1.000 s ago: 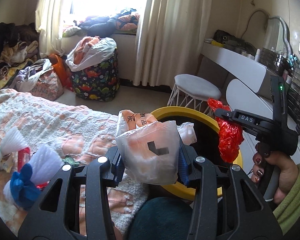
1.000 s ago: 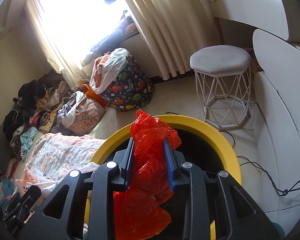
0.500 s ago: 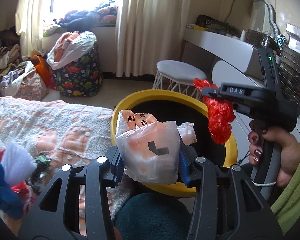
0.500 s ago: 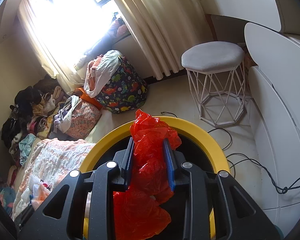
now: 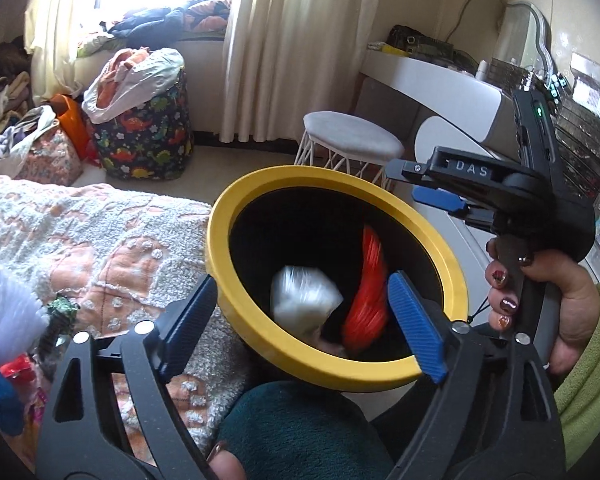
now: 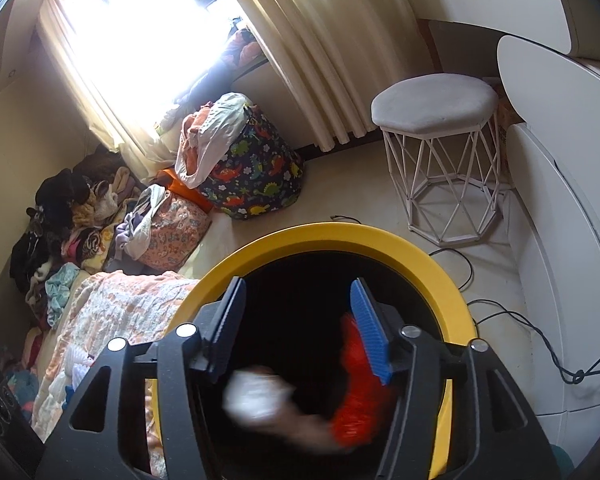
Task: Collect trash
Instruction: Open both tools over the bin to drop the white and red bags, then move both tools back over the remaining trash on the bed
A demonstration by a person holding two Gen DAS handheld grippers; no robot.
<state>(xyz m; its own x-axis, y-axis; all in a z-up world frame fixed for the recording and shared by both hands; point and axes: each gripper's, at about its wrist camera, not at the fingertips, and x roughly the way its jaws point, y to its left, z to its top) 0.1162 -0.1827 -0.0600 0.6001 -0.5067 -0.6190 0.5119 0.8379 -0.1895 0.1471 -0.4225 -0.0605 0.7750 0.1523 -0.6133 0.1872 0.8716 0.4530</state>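
Drop step in hand: two pieces of trash are being released into the yellow-rimmed bin. The left gripper is spread wide over the bin mouth, its jaws having just been opening, with nothing pinched between them. The white plastic bag is seen blurred inside the black interior, apparently falling. The right gripper is also parted, its jaws having just been opening; the red plastic bag is seen blurred below and beside the right blue pad, and whether it is touched there cannot be told. In the left wrist view the red bag is streaked along the far inner wall, just beside the white one. Both bags are judged clear of the grip and inside the bin.

More trash appears to be left on the bed: white tufted wrappers and red and blue bits at the left edge, near the left gripper.

Next move, as judged: both grippers are to be lifted clear of the rim, the left one swung toward the pieces on the bed, jaws kept apart, then closed on one light crinkly piece. A shallow approach is called for so the blanket is not pinched too.
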